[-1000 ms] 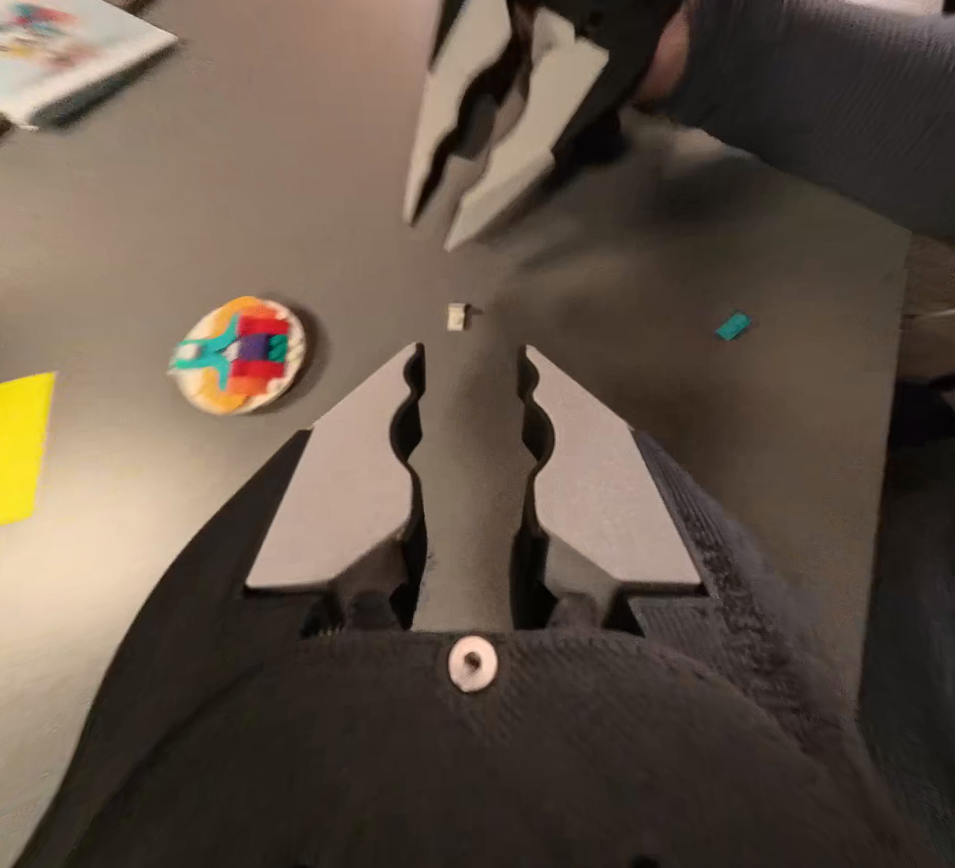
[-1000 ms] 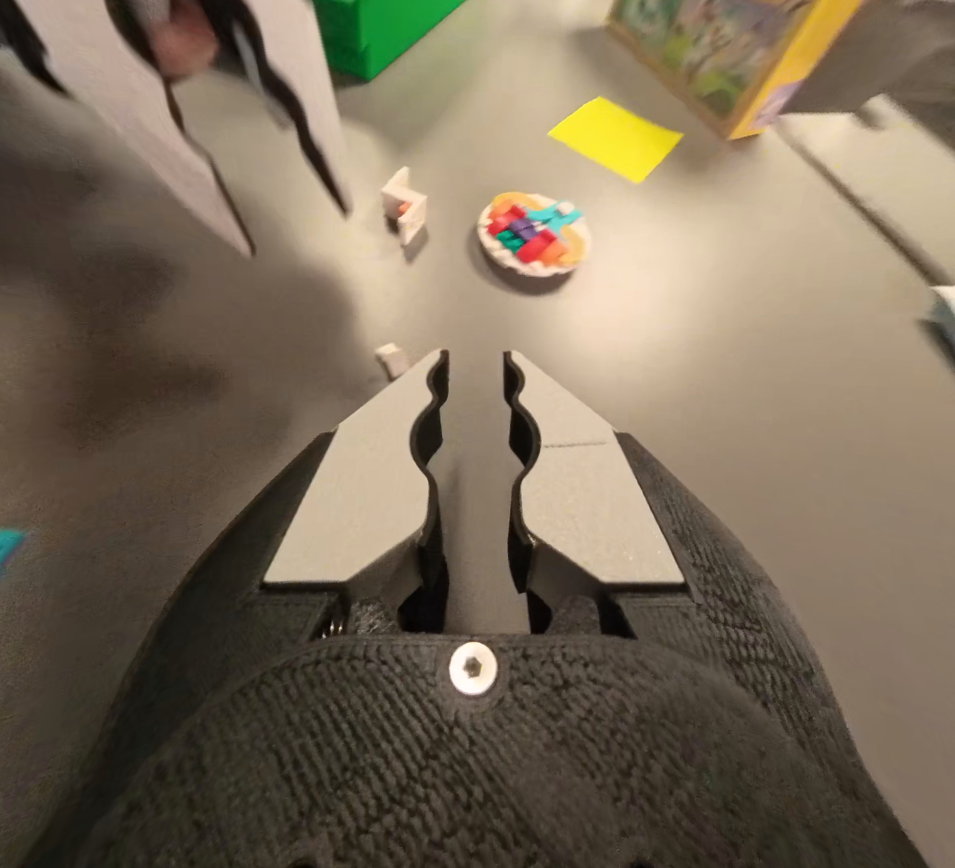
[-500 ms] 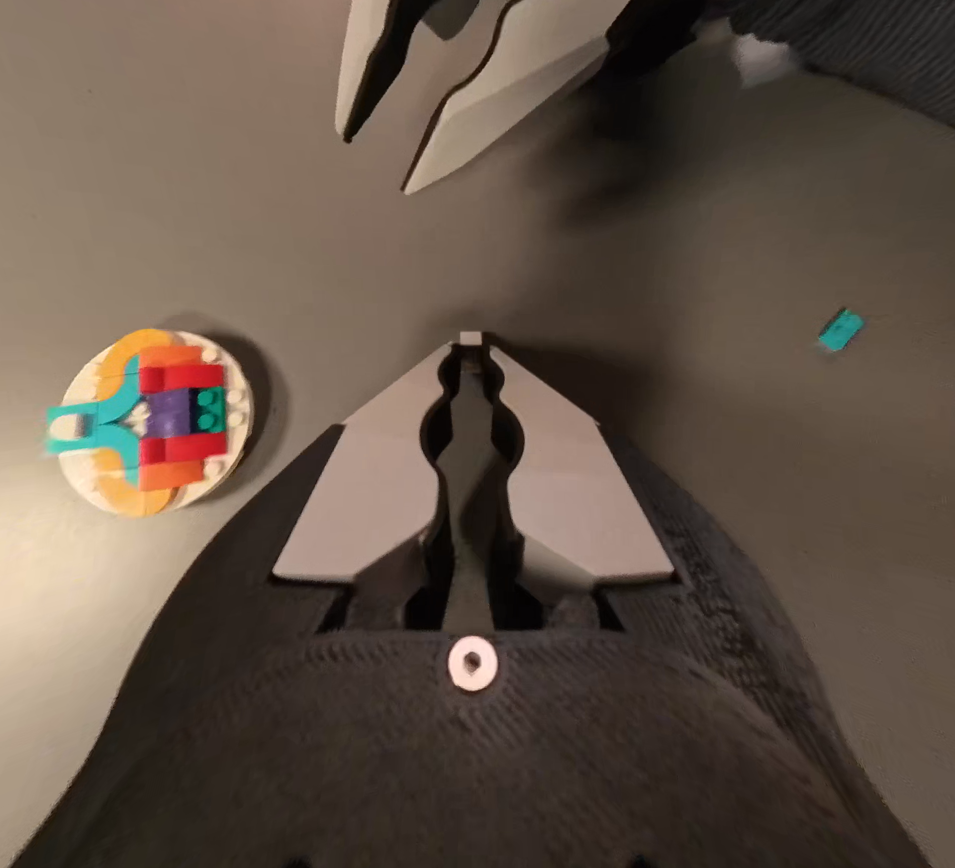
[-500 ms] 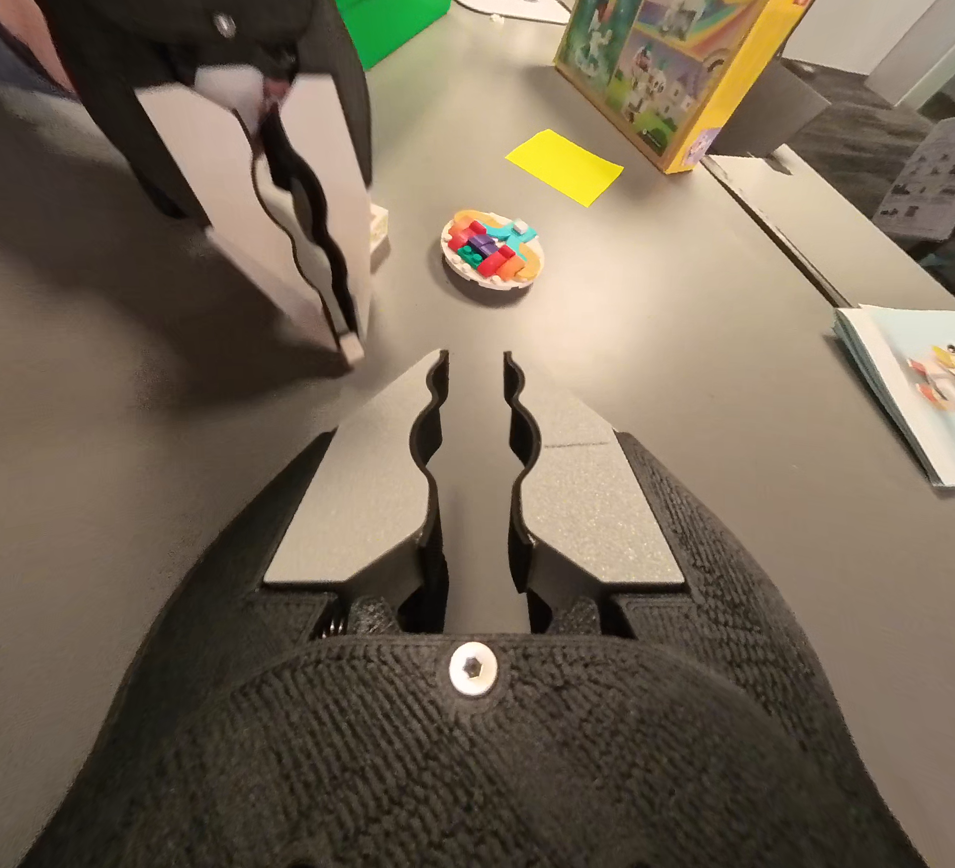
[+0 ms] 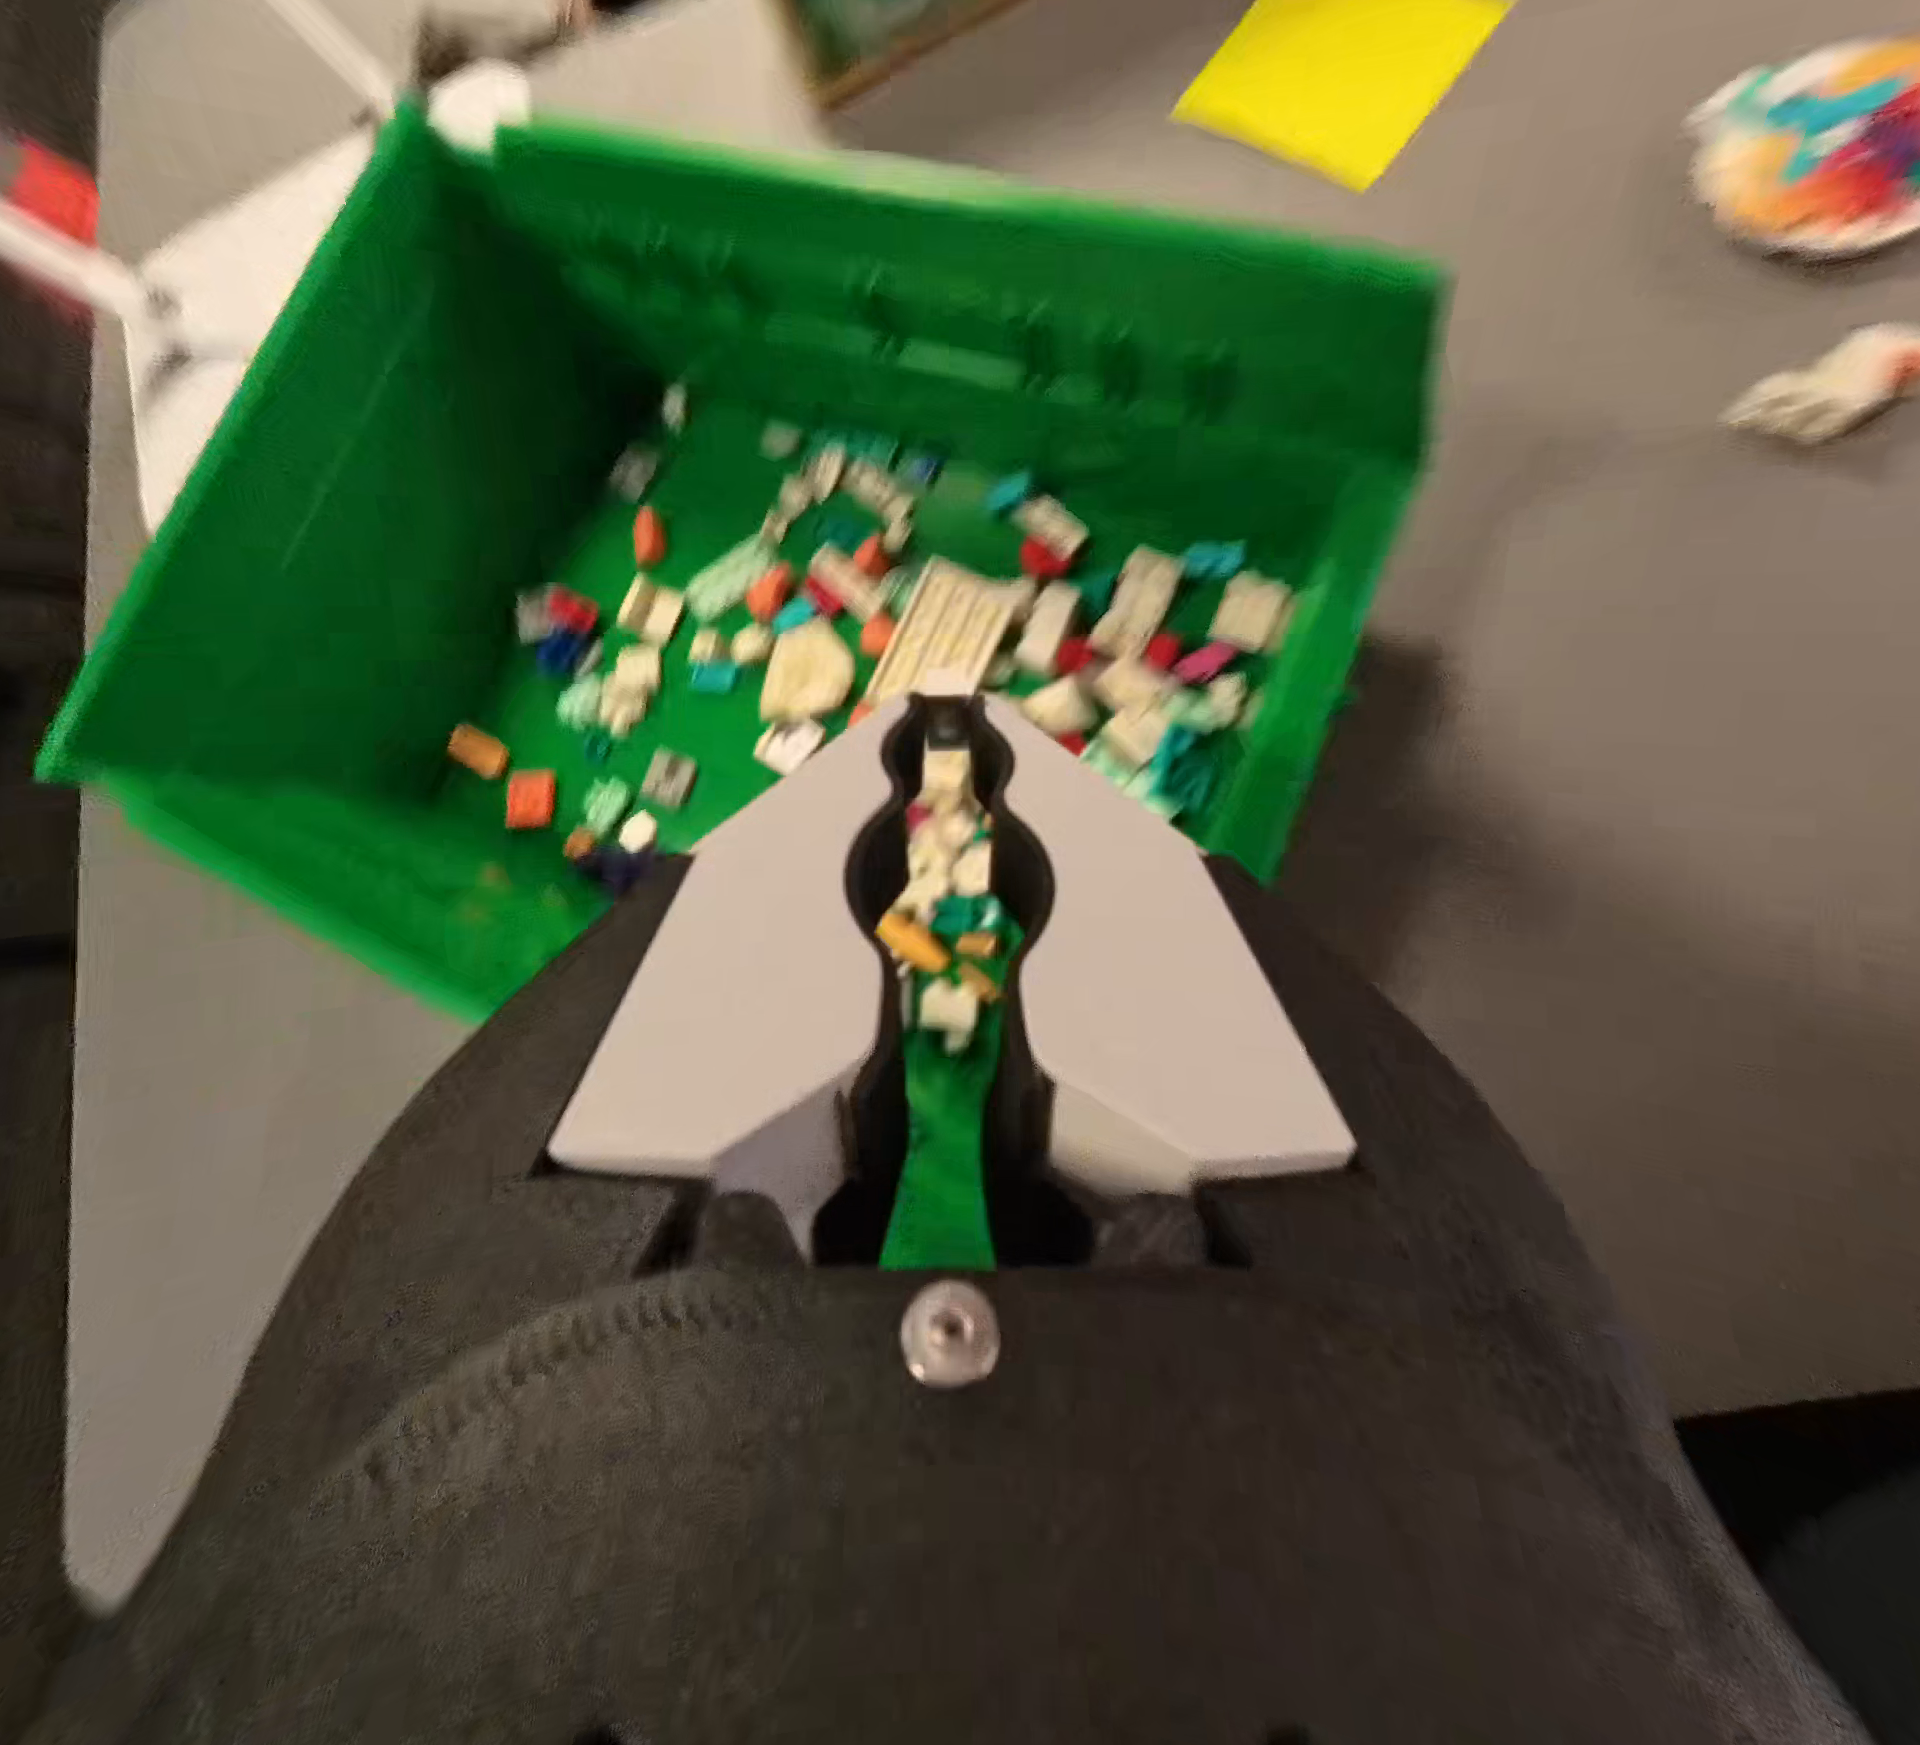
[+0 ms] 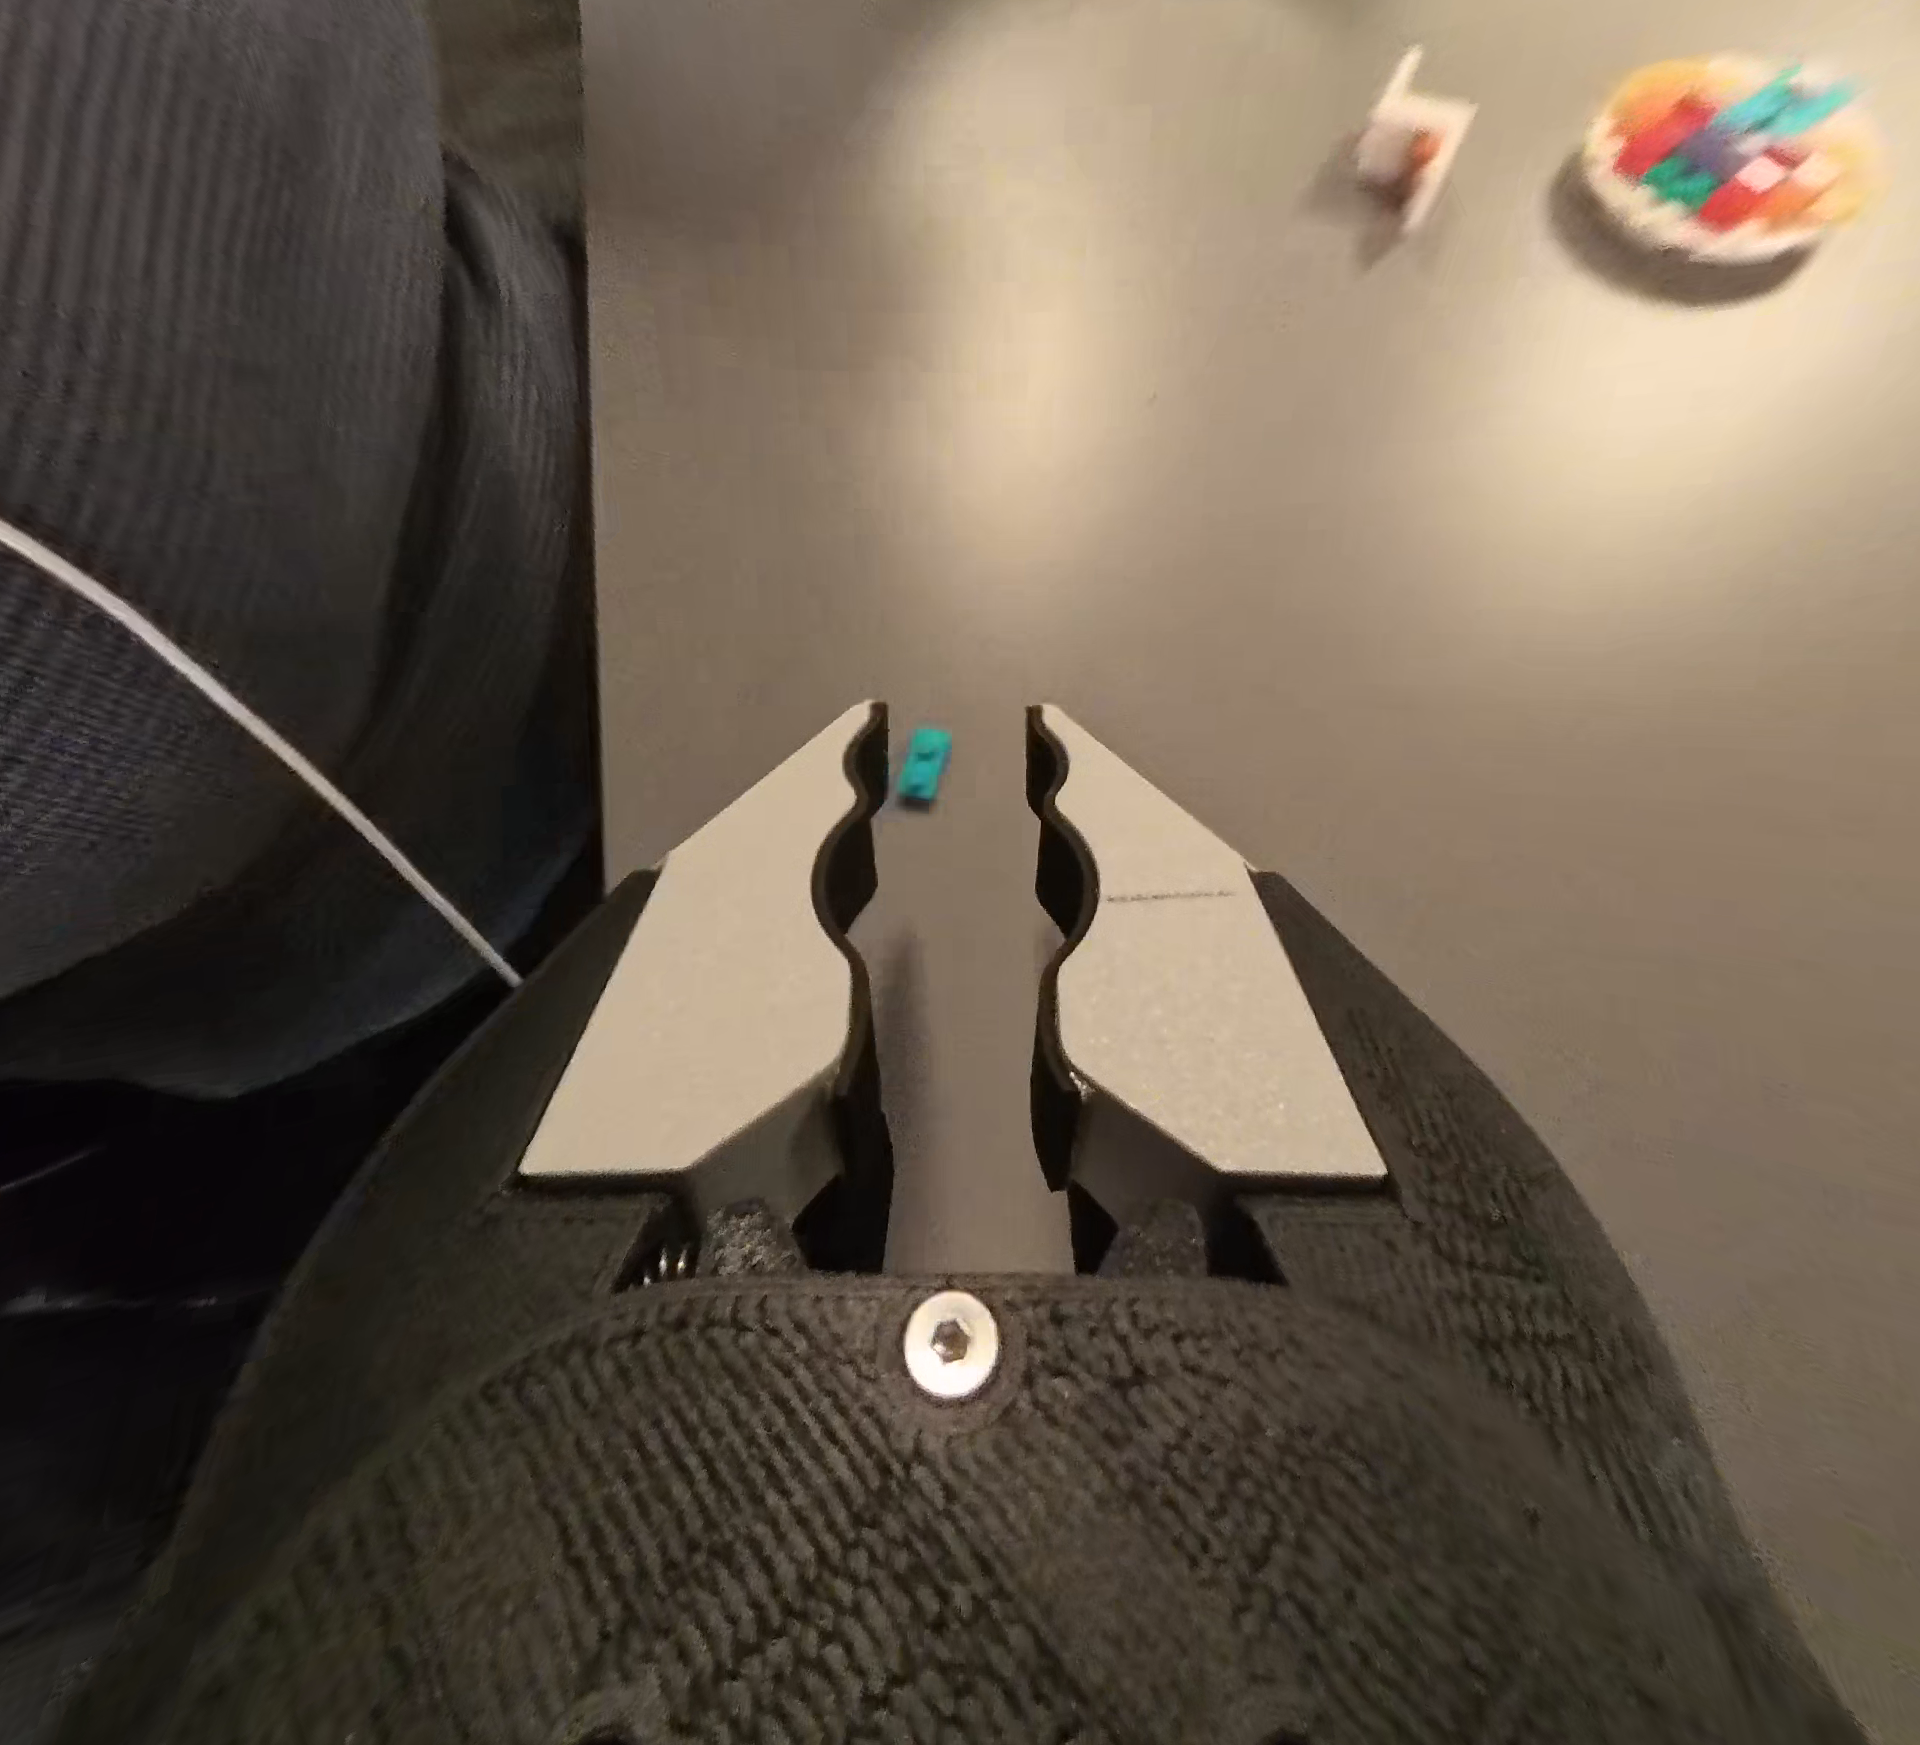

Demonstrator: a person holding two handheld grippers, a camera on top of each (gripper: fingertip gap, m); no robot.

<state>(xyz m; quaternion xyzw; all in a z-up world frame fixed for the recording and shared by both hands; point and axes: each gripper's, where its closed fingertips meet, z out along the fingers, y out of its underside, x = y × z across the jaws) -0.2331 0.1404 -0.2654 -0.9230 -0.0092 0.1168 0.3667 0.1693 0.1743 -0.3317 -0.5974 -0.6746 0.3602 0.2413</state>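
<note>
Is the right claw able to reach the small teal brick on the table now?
Probably yes: the right claw is open, and the teal brick lies loose on the grey table between its fingertips, nearer the left one, nothing covering it.

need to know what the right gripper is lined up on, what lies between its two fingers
In the right wrist view, a small teal brick lies flat on the grey table between the open right gripper fingertips, nearer the left one. Nothing else sits there.
</note>
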